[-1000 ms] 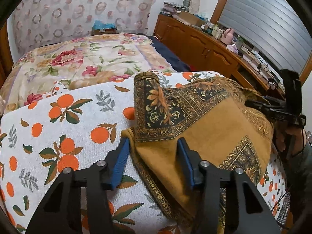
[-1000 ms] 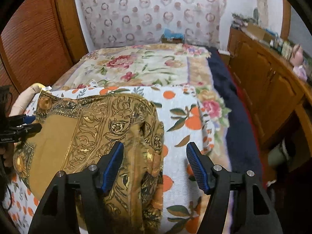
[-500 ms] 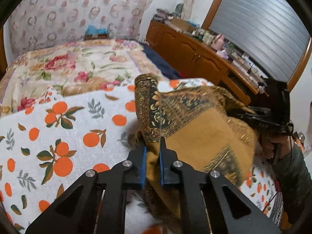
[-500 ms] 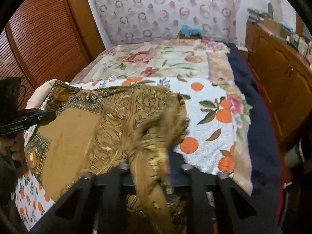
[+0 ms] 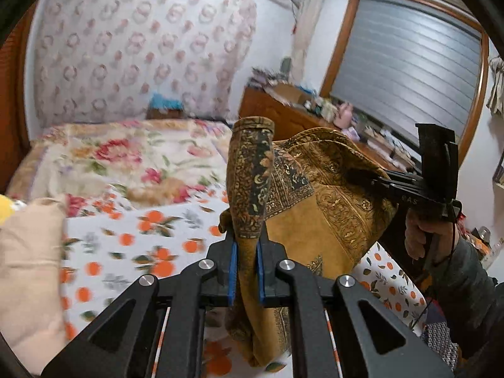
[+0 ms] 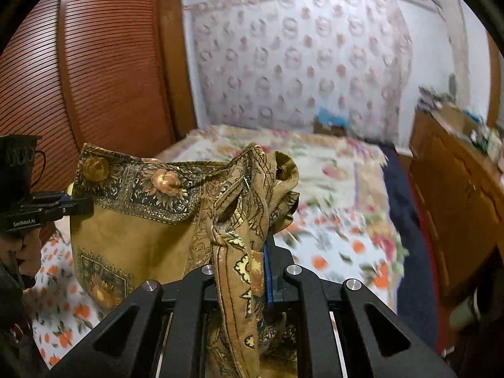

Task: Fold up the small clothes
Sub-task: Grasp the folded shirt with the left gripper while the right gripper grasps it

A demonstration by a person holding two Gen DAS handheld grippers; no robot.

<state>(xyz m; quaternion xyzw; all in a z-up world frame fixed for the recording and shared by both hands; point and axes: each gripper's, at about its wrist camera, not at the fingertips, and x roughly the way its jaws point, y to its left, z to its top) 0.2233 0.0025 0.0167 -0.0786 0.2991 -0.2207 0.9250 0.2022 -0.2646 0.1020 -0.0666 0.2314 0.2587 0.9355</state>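
A mustard-brown scarf (image 5: 318, 208) with dark ornate borders hangs in the air between both grippers, above the orange-print sheet (image 5: 132, 245). My left gripper (image 5: 246, 267) is shut on one corner of it, and the cloth sticks up past the blue pads. My right gripper (image 6: 249, 271) is shut on the opposite bunched corner of the scarf (image 6: 148, 236). Each gripper shows in the other's view: the right one (image 5: 375, 182) in the left wrist view, the left one (image 6: 75, 204) in the right wrist view. The scarf's lower edge hangs out of sight.
A floral quilt (image 5: 132, 157) covers the far half of the bed. A beige pillow (image 5: 28, 271) lies at the left. A wooden dresser (image 6: 453, 195) with clutter runs along the right side. A slatted wooden wardrobe (image 6: 94, 72) stands at the left.
Both grippers closed on the scarf's corners and lifted it off the sheet; it now hangs spread between them well above the bed.
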